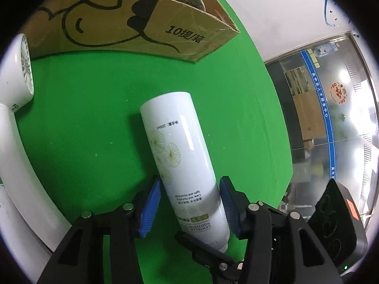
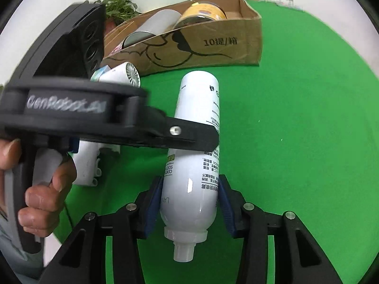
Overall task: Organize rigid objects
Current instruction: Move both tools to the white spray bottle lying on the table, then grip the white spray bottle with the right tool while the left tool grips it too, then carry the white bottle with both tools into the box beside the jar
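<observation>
White spray bottle (image 2: 193,156) with a leaf print and "CENTELLA SOOTHING" lettering lies lengthwise on the green surface (image 2: 296,142), its flat base toward the cardboard box (image 2: 213,45) and its bare white nozzle toward the right wrist camera. The right gripper (image 2: 190,203) has its blue fingers (image 2: 154,209) closed in on either side of the bottle's shoulder, narrow and pressing the body just above the nozzle collar. The left gripper (image 1: 189,207) straddles the same bottle (image 1: 180,156) farther along its length; in the left wrist view its blue fingers (image 1: 150,209) sit tight against the label, narrowed onto the body. From the right wrist view one black arm of the left gripper crosses over the middle of the bottle, and a person's hand (image 2: 40,189) grips the grey trigger handle of that tool at the left edge.

The box stands behind the bottle on the surface, printed with a black cartoon outline and Chinese characters. Inside it are a yellow-labelled jar (image 2: 203,11) and a grey cylinder (image 2: 151,27). A white hair dryer (image 2: 123,73) with a slotted round grille lies to the left of the bottle, near the box's corner. Green leaves (image 2: 120,6) show beyond the box.
</observation>
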A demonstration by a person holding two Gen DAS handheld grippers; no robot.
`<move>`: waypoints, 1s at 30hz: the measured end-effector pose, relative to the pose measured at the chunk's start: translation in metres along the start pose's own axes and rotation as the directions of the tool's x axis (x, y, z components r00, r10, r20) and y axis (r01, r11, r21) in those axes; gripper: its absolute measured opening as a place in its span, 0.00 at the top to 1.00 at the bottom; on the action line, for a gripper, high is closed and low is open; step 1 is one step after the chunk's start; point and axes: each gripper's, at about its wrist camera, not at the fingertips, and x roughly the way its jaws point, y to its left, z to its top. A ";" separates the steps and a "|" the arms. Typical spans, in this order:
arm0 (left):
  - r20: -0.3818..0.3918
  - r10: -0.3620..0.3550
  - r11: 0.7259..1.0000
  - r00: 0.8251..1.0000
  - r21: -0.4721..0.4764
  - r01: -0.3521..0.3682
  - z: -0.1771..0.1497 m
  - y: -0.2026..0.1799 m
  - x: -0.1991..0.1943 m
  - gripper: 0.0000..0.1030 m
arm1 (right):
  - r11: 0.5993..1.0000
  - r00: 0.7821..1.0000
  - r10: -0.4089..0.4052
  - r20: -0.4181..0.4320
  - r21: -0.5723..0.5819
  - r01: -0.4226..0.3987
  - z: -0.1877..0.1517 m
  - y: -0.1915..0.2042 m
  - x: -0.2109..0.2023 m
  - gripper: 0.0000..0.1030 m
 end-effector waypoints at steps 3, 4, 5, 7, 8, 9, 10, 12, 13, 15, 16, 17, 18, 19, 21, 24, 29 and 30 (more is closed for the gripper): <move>0.027 -0.032 0.999 0.999 -0.013 0.032 0.000 0.001 -0.005 0.53 | 1.000 1.000 -0.002 0.024 0.008 0.002 0.001 0.003 -0.007 0.59; 0.040 -0.036 0.999 0.999 -0.006 0.036 0.000 0.001 -0.010 0.53 | 1.000 0.999 -0.013 0.035 -0.003 0.013 0.001 0.006 -0.011 0.59; 0.053 -0.032 0.999 0.998 0.007 0.032 0.002 -0.001 -0.014 0.53 | 1.000 0.999 -0.016 0.046 -0.011 0.016 0.003 0.009 -0.016 0.59; 0.094 -0.021 0.999 0.995 0.043 0.017 0.003 -0.012 -0.029 0.53 | 1.000 0.998 -0.011 0.070 -0.017 0.012 0.009 0.014 -0.027 0.58; 0.108 -0.021 0.998 0.994 0.053 0.015 0.006 -0.017 -0.034 0.53 | 1.000 0.996 -0.008 0.092 -0.020 0.010 0.014 0.016 -0.036 0.58; 0.133 -0.018 0.997 0.991 0.083 0.007 0.009 -0.026 -0.047 0.53 | 0.999 0.993 -0.008 0.117 -0.031 0.012 0.018 0.018 -0.047 0.58; 0.154 -0.015 0.995 0.988 0.105 -0.001 0.014 -0.033 -0.055 0.53 | 0.999 0.989 -0.008 0.145 -0.042 0.014 0.023 0.019 -0.056 0.58; 0.213 -0.009 0.988 0.977 0.153 -0.024 0.023 -0.050 -0.078 0.54 | 0.997 0.979 -0.007 0.204 -0.069 0.022 0.046 0.028 -0.073 0.58; 0.236 -0.003 0.986 0.972 0.165 -0.037 0.026 -0.055 -0.085 0.54 | 0.996 0.975 -0.003 0.223 -0.085 0.022 0.056 0.032 -0.080 0.58; 0.285 0.010 0.980 0.959 0.189 -0.066 0.034 -0.066 -0.102 0.54 | 0.994 0.967 0.001 0.256 -0.105 0.026 0.072 0.036 -0.090 0.58; 0.304 0.012 0.976 0.953 0.204 -0.078 0.040 -0.072 -0.111 0.54 | 0.994 0.963 0.002 0.270 -0.109 0.028 0.080 0.037 -0.095 0.58; 0.315 0.011 0.974 0.949 0.213 -0.082 0.046 -0.075 -0.118 0.54 | 0.993 0.958 0.003 0.287 -0.115 0.032 0.089 0.038 -0.101 0.58; 0.327 0.008 0.971 0.945 0.224 -0.086 0.052 -0.080 -0.125 0.54 | 0.992 0.953 0.004 0.303 -0.121 0.034 0.097 0.039 -0.107 0.58; 0.339 0.009 0.966 0.941 0.239 -0.095 0.061 -0.087 -0.133 0.54 | 0.991 0.947 0.004 0.321 -0.128 0.040 0.108 0.039 -0.112 0.58; 0.350 0.020 0.960 0.937 0.255 -0.116 0.078 -0.096 -0.142 0.54 | 0.991 0.941 0.004 0.340 -0.130 0.043 0.132 0.036 -0.118 0.58; 0.354 0.059 0.950 0.934 0.269 -0.162 0.111 -0.109 -0.147 0.54 | 0.993 0.944 0.016 0.328 -0.117 0.024 0.170 0.023 -0.121 0.58; 0.306 0.099 0.954 0.947 0.242 -0.177 0.172 -0.112 -0.137 0.54 | 0.995 0.962 0.036 0.269 -0.094 -0.010 0.229 -0.007 -0.105 0.58; 0.291 0.105 0.956 0.951 0.235 -0.177 0.180 -0.110 -0.132 0.54 | 0.996 0.966 0.036 0.254 -0.087 -0.014 0.237 -0.014 -0.098 0.58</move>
